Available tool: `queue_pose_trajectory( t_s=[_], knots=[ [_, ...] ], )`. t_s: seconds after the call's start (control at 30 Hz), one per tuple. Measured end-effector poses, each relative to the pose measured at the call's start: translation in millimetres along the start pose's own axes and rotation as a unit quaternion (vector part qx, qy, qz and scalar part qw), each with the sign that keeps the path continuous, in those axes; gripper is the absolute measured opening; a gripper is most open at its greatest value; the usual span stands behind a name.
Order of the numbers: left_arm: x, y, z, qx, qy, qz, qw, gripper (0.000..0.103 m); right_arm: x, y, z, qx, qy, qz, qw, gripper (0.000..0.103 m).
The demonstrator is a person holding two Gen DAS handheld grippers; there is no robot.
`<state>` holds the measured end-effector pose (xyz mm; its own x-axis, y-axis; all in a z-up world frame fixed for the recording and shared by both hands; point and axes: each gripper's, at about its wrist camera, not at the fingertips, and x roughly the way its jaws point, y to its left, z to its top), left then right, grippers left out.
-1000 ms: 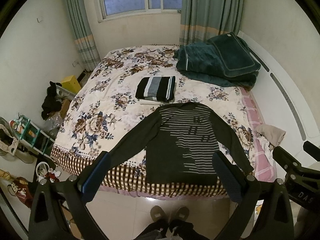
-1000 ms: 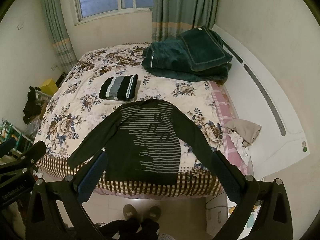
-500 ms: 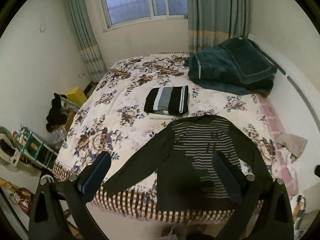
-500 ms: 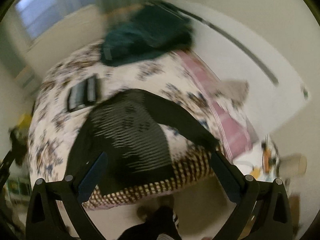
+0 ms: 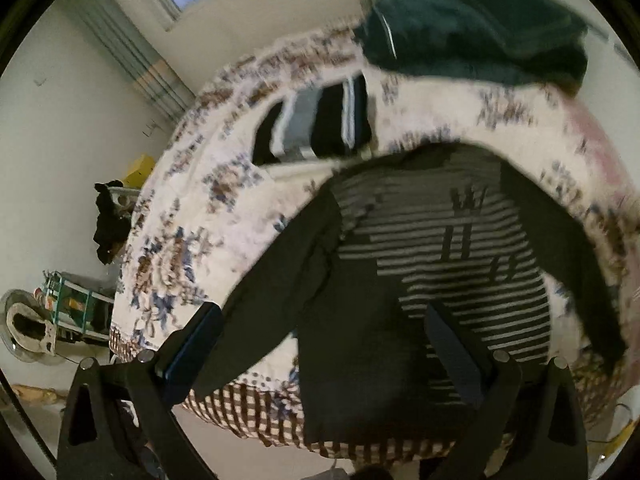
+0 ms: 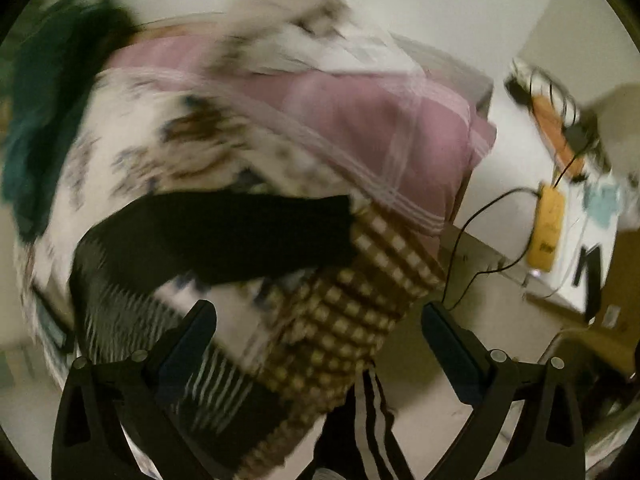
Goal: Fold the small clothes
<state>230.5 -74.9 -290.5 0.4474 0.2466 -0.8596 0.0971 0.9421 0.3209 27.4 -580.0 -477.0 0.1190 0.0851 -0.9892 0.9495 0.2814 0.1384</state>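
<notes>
One striped piece (image 5: pixel 320 120) is folded mid-bed; your dark shirt (image 5: pixel 420 280) lies flat at the bed's (image 5: pixel 192 208) foot edge, unfolded. Left gripper (image 5: pixel 320 344) & right gripper (image 6: pixel 316 344) spread, empty.

Sweater (image 5: pixel 420 280) on bed (image 5: pixel 192 240), folded garment (image 5: pixel 320 120) behind it
</notes>
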Motion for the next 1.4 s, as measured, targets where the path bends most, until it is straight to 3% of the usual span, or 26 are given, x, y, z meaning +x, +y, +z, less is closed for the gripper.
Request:
queue_pose_trajectory(
  t_s=[0.23, 0.3, 0.37, 0.4, 0.5, 0.6, 0.7, 0.83, 1.03, 1.17, 1.2, 1.23, 1.3, 1.37, 1.4],
  knots=[
    [113.3, -54.3, -0.7, 0.003, 0.064, 0.000, 0.9980, 0.103, 131.0, -24.3, 38.6, 0.055, 0.044, 0.003, 0.998, 0.093],
    [136.4, -67.4, -1.1, 0.010, 0.076, 0.001, 0.9971, 0.103, 161.0, -14.5, 39.4, 0.056, 0.055, 0.019, 0.997, 0.071],
    [150.9, -81.1, 2.5, 0.023, 0.080, 0.000, 0.9965, 0.103, 172.5, -0.6, 33.1, 0.038, 0.058, 0.017, 0.997, 0.019],
    [154.0, -84.5, 4.1, 0.028, 0.079, 0.000, 0.9965, 0.103, 171.6, 8.9, 28.1, 0.022, 0.045, -0.003, 0.999, 0.004],
    [160.0, -92.9, 12.8, 0.038, 0.072, -0.004, 0.9967, 0.103, 148.6, 25.2, 20.8, 0.001, -0.008, -0.014, 1.000, 0.003],
    [162.5, -95.6, 23.1, 0.034, 0.062, -0.016, 0.9974, 0.103, 109.1, 27.5, 31.2, -0.009, -0.057, 0.001, 0.998, 0.003],
    [168.0, -97.9, 28.8, 0.024, 0.060, -0.027, 0.9975, 0.103, 68.3, 24.8, 53.9, -0.020, -0.104, 0.008, 0.994, 0.003],
    [177.0, -102.9, 31.6, 0.008, 0.062, -0.038, 0.9973, 0.103, 38.9, 38.4, 99.1, -0.046, -0.125, 0.014, 0.991, 0.003],
    [190.2, -114.2, 27.3, -0.002, 0.073, -0.044, 0.9963, 0.103, 50.4, 71.1, 166.6, -0.095, -0.146, -0.044, 0.984, 0.003],
    [194.7, -119.1, 25.1, 0.005, 0.077, -0.048, 0.9958, 0.103, 83.1, 92.4, 200.4, -0.113, -0.142, -0.083, 0.980, 0.003],
    [195.7, -120.7, 24.4, 0.007, 0.079, -0.048, 0.9957, 0.103, 95.9, 98.0, 207.7, -0.121, -0.120, -0.088, 0.982, 0.005],
    [197.0, -123.1, 22.8, 0.012, 0.081, -0.050, 0.9954, 0.103, 102.9, 93.9, 213.8, -0.111, -0.098, -0.081, 0.986, 0.010],
    [197.8, -126.7, 20.1, 0.019, 0.081, -0.050, 0.9953, 0.103, 113.2, 78.0, 224.4, -0.049, -0.053, -0.024, 0.997, 0.049],
    [199.1, -130.0, 16.3, 0.027, 0.080, -0.051, 0.9951, 0.103, 108.9, 50.8, 219.2, 0.021, -0.055, 0.038, 0.998, 0.061],
    [200.4, -131.1, 14.6, 0.029, 0.082, -0.051, 0.9949, 0.103, 109.7, 38.6, 214.4, 0.049, -0.052, 0.060, 0.996, 0.061]
  ],
)
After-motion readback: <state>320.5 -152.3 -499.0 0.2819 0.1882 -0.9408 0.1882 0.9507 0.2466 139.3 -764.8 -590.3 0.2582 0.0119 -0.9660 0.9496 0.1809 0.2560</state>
